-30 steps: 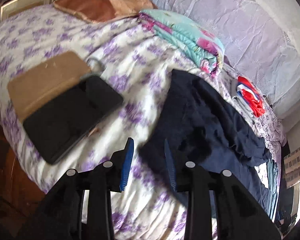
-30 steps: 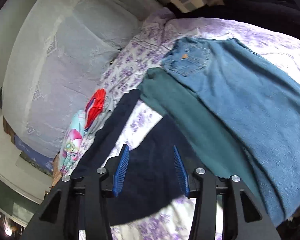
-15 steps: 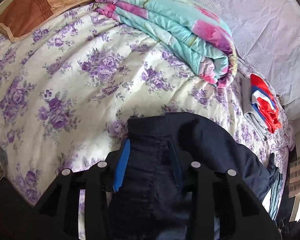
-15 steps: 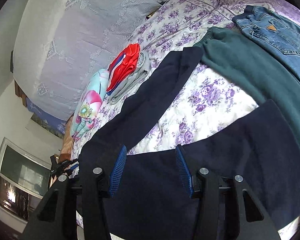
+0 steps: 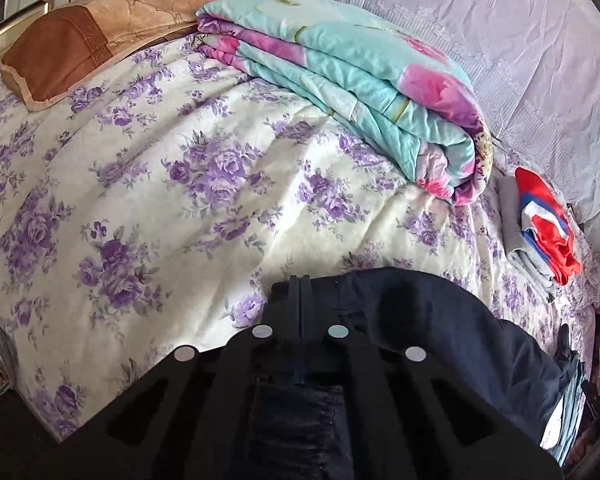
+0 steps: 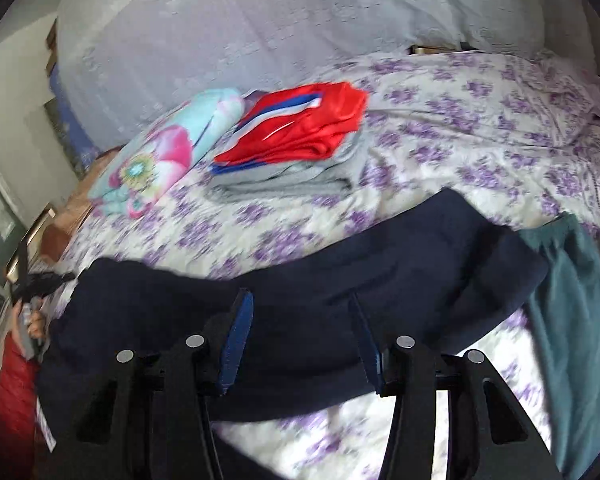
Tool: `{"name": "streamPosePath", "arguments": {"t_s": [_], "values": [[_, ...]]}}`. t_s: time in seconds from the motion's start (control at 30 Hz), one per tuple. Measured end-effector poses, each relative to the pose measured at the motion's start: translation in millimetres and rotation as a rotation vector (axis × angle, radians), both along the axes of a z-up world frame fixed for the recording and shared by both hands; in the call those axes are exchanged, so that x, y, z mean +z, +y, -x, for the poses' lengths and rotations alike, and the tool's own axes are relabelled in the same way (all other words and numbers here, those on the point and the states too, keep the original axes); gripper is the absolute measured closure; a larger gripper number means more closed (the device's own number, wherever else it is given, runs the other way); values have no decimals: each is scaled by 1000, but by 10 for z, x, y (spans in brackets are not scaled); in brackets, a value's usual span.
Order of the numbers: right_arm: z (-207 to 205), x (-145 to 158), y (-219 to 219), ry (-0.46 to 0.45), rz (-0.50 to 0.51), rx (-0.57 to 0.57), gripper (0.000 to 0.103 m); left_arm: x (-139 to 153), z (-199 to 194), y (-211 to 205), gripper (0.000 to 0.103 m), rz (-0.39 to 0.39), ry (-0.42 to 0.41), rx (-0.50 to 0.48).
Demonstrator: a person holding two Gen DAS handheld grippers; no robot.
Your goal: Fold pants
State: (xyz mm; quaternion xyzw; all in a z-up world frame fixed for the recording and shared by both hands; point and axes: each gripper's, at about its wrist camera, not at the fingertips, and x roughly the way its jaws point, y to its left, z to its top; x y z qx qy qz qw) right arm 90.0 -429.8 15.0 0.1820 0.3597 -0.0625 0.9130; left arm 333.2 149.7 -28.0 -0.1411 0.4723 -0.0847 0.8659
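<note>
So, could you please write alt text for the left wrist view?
The shut left gripper pinches the edge of dark navy pants on a purple-flowered bedsheet. Behind lie a folded turquoise-and-pink quilt and a brown pillow.

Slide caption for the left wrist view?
Left tongs shut on the navy pants atop a floral bedspread, folded quilt behind.

One navy pants [image 5: 440, 344]; one folded quilt [image 5: 360, 92]; one pillow [image 5: 80, 40]; one green garment [image 6: 572, 320]; two grippers [image 5: 300, 296] [image 6: 300, 340].
</note>
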Motion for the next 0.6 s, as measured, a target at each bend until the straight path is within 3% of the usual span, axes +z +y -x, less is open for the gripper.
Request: {"name": "streamPosePath", "arguments": {"t_s": [0.1,0.17,0.2,0.23,0.27,0.3,0.37,0.43,0.53,0.6], "values": [[32,-46,-676,-19,-111,-195,53,-87,-53,7,103,19,47,-9],[129,-67,-935,-12,-111,-252,52,-155,-50,24,102,51,58,9],[177,-84,-982,-7,-97,-252,52,-159,-35,27,93,63,51,4],[206,-88,-1022,3,-87,-249,52,-160,-30,23,84,81,52,-7],[234,-100,-1062,13,-70,-256,51,-164,-25,21,51,98,55,-10],[254,-109,-1114,28,-40,-275,51,-180,-22,18,24,89,62,14],[317,-199,-1216,51,-19,-331,47,-224,-20,-15,23,69,58,45],[368,-388,-1296,73,-113,-333,48,-258,-52,-83,25,30,65,21],[424,-636,-1348,82,-216,-373,47,-254,-89,-242,48,-26,71,-33],[327,-778,-1364,68,-277,-357,47,-239,-115,-321,51,-73,78,-32]]}}
